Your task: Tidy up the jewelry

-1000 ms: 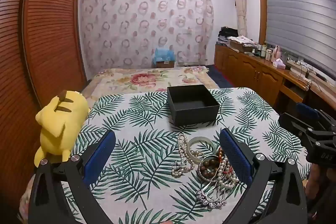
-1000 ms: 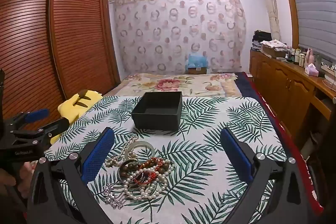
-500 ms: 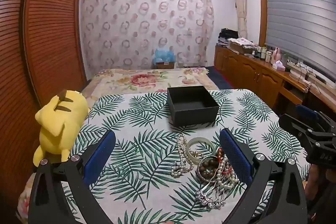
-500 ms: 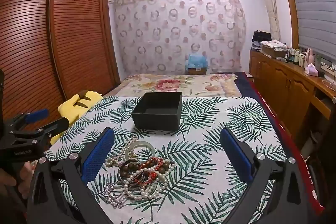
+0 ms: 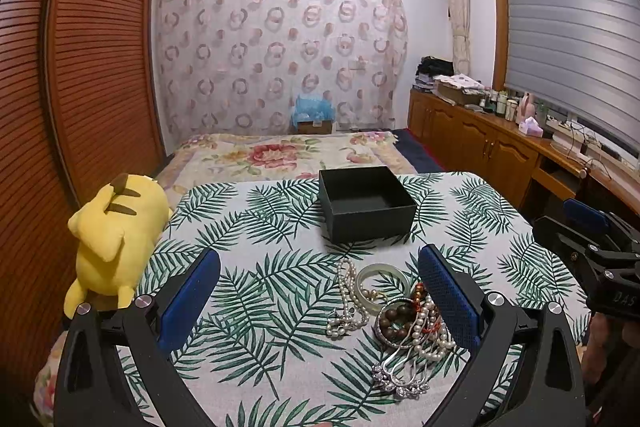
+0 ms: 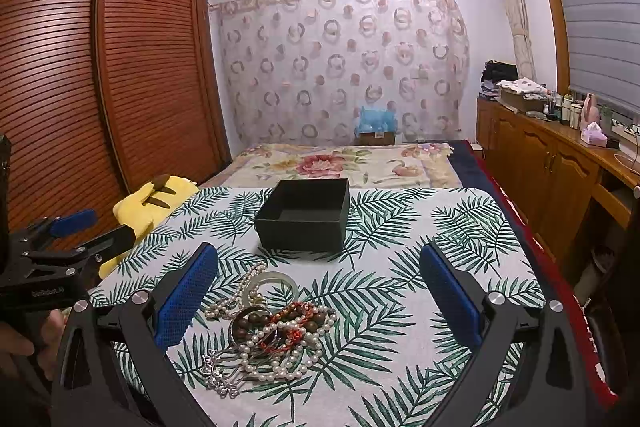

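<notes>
Black and empty, the box (image 5: pixel 366 203) sits on the leaf-print tabletop (image 5: pixel 256 291). Just in front of the box lies the jewelry heap (image 5: pixel 394 323): a pearl strand (image 5: pixel 346 301), a pale bangle (image 5: pixel 380 287) and wooden beads (image 5: pixel 396 321), tangled together. Nothing has shifted over the last second. The left hand-held gripper (image 5: pixel 320 299) and the right hand-held gripper (image 6: pixel 320 297) still hover near the box with jaws spread wide, holding nothing. Judging by this, sorting has not begun.
</notes>
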Action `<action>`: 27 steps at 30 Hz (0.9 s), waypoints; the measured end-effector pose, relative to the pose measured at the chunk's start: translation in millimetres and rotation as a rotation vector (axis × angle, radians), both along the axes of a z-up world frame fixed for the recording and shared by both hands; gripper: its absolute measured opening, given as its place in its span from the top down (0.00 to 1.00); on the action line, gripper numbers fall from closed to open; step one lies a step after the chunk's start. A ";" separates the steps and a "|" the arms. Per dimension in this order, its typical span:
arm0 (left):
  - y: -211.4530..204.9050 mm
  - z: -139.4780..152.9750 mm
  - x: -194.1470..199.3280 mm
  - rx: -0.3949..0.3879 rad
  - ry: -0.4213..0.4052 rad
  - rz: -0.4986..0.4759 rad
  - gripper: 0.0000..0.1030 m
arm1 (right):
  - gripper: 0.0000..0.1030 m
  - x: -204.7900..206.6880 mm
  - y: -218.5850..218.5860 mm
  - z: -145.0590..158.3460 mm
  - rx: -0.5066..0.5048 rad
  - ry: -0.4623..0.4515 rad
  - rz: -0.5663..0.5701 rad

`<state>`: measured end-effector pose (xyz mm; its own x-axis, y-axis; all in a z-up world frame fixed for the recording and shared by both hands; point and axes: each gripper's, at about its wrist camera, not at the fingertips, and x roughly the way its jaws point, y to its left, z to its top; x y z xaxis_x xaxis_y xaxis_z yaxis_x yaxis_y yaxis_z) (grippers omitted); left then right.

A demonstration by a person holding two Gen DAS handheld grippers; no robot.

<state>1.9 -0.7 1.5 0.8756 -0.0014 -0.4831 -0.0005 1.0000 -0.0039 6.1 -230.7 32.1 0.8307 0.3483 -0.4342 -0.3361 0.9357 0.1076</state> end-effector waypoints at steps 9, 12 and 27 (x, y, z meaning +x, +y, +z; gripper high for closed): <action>-0.3 1.2 0.0 -0.001 -0.003 0.001 0.07 | 0.02 -0.6 0.3 0.1 0.001 -0.001 0.001; -0.7 2.0 0.9 -0.001 -0.003 0.000 0.07 | 0.02 -0.6 0.0 -0.5 0.004 -0.002 0.002; -1.7 7.2 -2.1 -0.001 -0.008 0.001 0.07 | 0.02 -2.4 4.0 9.1 0.003 -0.006 0.006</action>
